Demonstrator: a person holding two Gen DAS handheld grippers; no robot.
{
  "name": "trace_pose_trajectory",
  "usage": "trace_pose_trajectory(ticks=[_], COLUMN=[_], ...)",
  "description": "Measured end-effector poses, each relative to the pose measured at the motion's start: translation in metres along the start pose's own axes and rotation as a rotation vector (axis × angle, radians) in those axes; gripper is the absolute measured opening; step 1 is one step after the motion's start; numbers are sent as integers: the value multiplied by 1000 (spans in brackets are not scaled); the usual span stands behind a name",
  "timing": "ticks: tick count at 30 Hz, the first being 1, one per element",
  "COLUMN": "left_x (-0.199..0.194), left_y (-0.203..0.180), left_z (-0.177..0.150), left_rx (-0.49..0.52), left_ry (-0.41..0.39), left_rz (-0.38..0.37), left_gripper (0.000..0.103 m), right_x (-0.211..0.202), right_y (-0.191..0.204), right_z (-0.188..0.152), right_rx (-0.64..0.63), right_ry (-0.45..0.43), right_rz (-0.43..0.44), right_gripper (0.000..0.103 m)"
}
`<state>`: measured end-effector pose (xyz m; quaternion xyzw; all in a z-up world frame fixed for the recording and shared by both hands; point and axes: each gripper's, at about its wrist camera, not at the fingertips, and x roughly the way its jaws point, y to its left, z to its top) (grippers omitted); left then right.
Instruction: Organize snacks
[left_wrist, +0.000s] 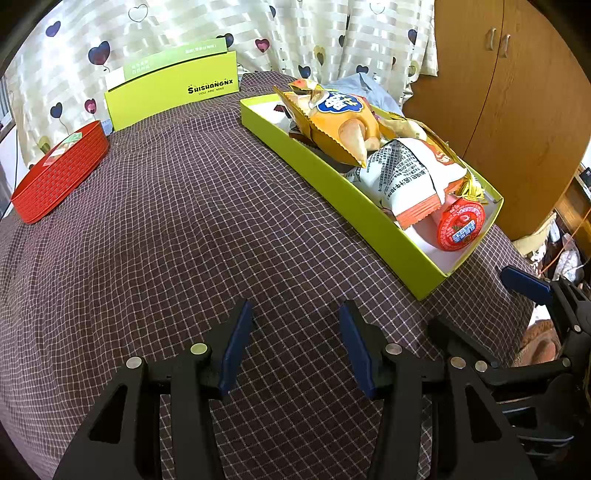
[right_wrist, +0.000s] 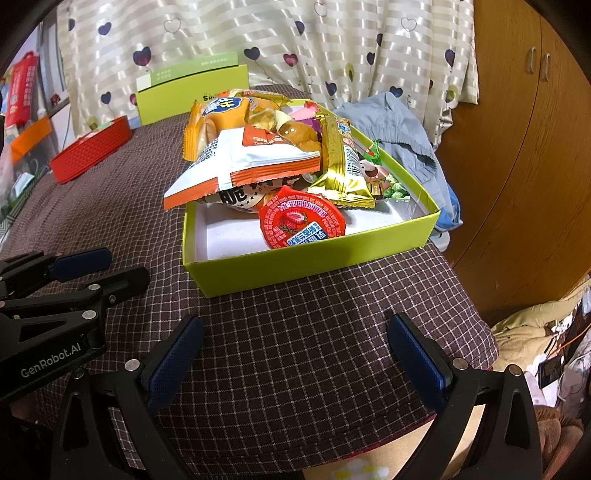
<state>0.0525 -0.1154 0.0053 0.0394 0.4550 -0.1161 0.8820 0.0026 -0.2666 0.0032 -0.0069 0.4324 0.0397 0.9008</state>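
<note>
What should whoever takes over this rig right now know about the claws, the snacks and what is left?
Left claw: open, empty, over the checked cloth.
Right claw: open, empty, just before the green box.
Snacks are piled in the green box: red jelly cup at the near end, orange-white packet, gold packet, yellow bag.
Red tray sits far left, nothing visible inside.
Nothing looks sorted yet; all snacks remain to be organized.

A brown checked cloth (left_wrist: 177, 229) covered the table. Behind it hung a pale striped curtain (left_wrist: 258, 33) with little hearts on it (dark blue, purple and white ones). A wooden wardrobe (left_wrist: 509, 110) stood at the right side. A light blue shirt (right_wrist: 402, 129) lay crumpled on the cloth near the curtain. A beige blanket (right_wrist: 528, 332) lay low beside the table.
</note>
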Motion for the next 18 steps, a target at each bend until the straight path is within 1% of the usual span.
trace_pose_trajectory(ticks=[18], left_x=[0], left_y=[0], left_z=[0], left_rx=[0], left_ry=[0], left_rz=[0], left_gripper=[51], right_x=[1], right_y=[0], right_z=[1], right_rx=[0], right_ry=[-1], right_rz=[-1], right_gripper=[102])
